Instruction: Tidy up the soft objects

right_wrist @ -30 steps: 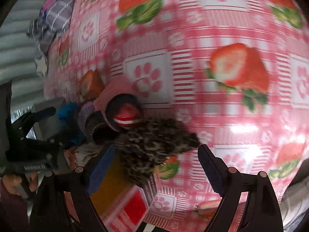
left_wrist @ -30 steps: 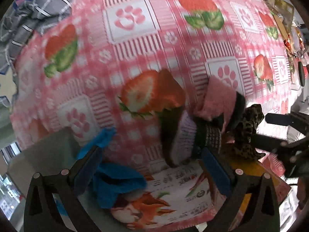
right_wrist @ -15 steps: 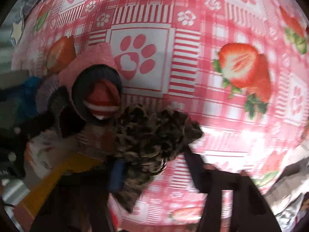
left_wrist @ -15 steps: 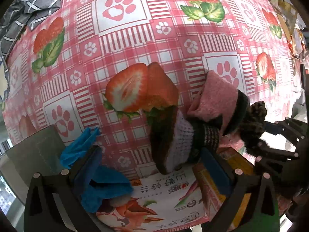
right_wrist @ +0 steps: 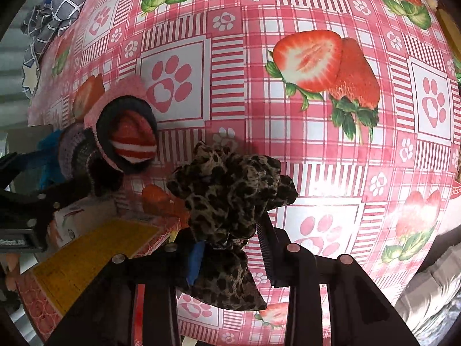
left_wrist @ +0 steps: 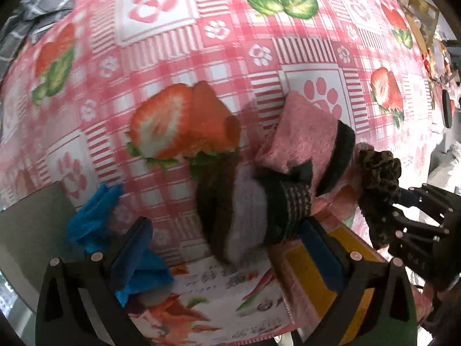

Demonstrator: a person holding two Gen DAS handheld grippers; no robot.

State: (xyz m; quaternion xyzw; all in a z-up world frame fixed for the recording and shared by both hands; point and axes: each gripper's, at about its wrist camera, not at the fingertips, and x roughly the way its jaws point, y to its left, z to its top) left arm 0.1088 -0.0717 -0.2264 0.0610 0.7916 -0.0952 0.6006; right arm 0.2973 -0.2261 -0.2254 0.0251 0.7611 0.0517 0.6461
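Observation:
My right gripper point(right_wrist: 230, 245) is shut on a leopard-print cloth point(right_wrist: 230, 196) and holds it just above the strawberry tablecloth; the cloth also shows in the left wrist view point(left_wrist: 377, 178). My left gripper point(left_wrist: 224, 248) is open, its jaws either side of a brown, white and black knitted piece point(left_wrist: 245, 210). Behind that lies a pink sock with a dark cuff point(left_wrist: 305, 141), whose opening shows a red-and-white striped sock point(right_wrist: 132, 141). A blue cloth point(left_wrist: 95, 219) lies by my left finger.
A printed packet point(left_wrist: 207, 308) and a yellow-topped red box point(right_wrist: 95, 253) lie at the near table edge. A grey board point(left_wrist: 26, 230) sits at the left. A grey checked garment point(right_wrist: 54, 8) lies at the far left. The tablecloth point(right_wrist: 288, 115) stretches ahead.
My right gripper has closed on the leopard-print cloth and lifted it slightly. My left gripper has moved in closer to the knitted piece, still open.

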